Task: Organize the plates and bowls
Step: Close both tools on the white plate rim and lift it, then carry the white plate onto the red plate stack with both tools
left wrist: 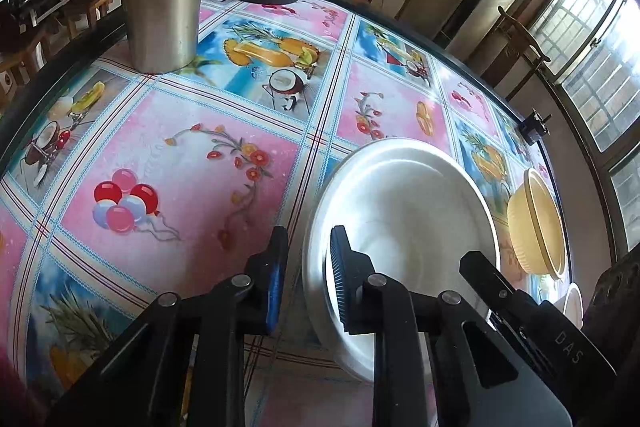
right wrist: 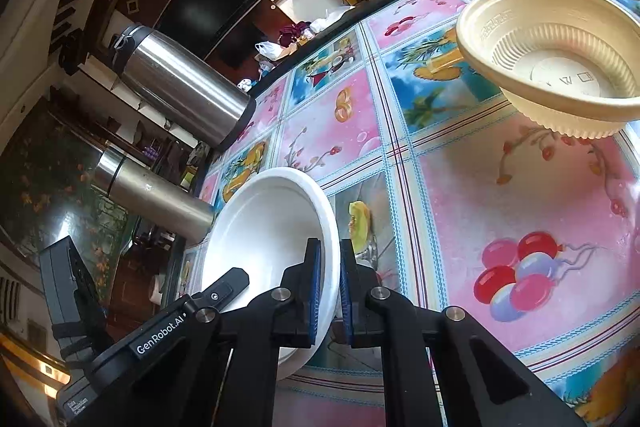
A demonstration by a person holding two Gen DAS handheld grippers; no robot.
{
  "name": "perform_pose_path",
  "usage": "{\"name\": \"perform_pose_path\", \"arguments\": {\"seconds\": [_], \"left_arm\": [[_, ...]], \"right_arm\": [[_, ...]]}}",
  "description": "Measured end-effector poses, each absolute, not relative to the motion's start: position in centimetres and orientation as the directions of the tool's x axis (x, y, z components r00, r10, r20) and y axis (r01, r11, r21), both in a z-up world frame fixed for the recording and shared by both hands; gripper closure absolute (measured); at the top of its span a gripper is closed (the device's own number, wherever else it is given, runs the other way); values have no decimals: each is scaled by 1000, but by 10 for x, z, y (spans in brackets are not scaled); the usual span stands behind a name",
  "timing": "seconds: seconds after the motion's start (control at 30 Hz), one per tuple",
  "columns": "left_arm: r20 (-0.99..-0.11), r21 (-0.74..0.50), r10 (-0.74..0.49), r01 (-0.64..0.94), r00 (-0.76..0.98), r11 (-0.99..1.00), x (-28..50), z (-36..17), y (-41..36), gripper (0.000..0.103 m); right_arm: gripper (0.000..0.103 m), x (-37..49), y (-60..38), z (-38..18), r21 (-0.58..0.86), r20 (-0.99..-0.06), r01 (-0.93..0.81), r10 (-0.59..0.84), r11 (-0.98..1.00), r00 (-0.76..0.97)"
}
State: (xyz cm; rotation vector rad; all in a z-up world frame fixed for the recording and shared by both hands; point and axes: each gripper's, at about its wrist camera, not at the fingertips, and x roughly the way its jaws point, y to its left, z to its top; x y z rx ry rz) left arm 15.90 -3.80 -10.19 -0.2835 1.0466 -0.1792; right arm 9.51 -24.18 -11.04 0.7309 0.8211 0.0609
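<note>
**Ana:** Right wrist view first: where's the white plate (right wrist: 268,227)?

**Ben:** Tilted, its near rim between the right gripper (right wrist: 330,291) fingers, which are clamped on that rim, one blue pad inside, one outside. Its far edge looks down near the tablecloth (right wrist: 520,187); I can't tell whether it touches.

**Ana:** And the left gripper (left wrist: 308,279)?

**Ben:** In the left wrist view its fingers stand apart and straddle the plate's (left wrist: 400,211) left rim, one pad outside, one over the plate's inside. No squeeze visible, so I'd call it open around the rim, not gripping.

**Ana:** What else belongs to the job?

**Ben:** A cream ribbed bowl (right wrist: 560,59) sits alone, well apart from the plate toward the table's far side. The left view shows it (left wrist: 536,223) just beyond the plate, with a slice of another white dish (left wrist: 573,303) near it, mostly hidden.

**Ana:** So progress?

**Ben:** Early, I'd judge. Nothing is stacked; the plate is only being handled, the bowl untouched.

**Ana:** Surroundings?

**Ben:** Two steel flasks (right wrist: 180,87) lie at the table's edge in this view, clear of the plate.
</note>
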Motion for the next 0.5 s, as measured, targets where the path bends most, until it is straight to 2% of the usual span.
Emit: {"name": "perform_pose_path", "arguments": {"seconds": [0.5], "left_arm": [[-821, -290, -273, 46, 502, 956, 103, -94, -32, 84]], "right_arm": [[94, 64, -248, -110, 701, -637, 260, 420, 664, 646]]}}
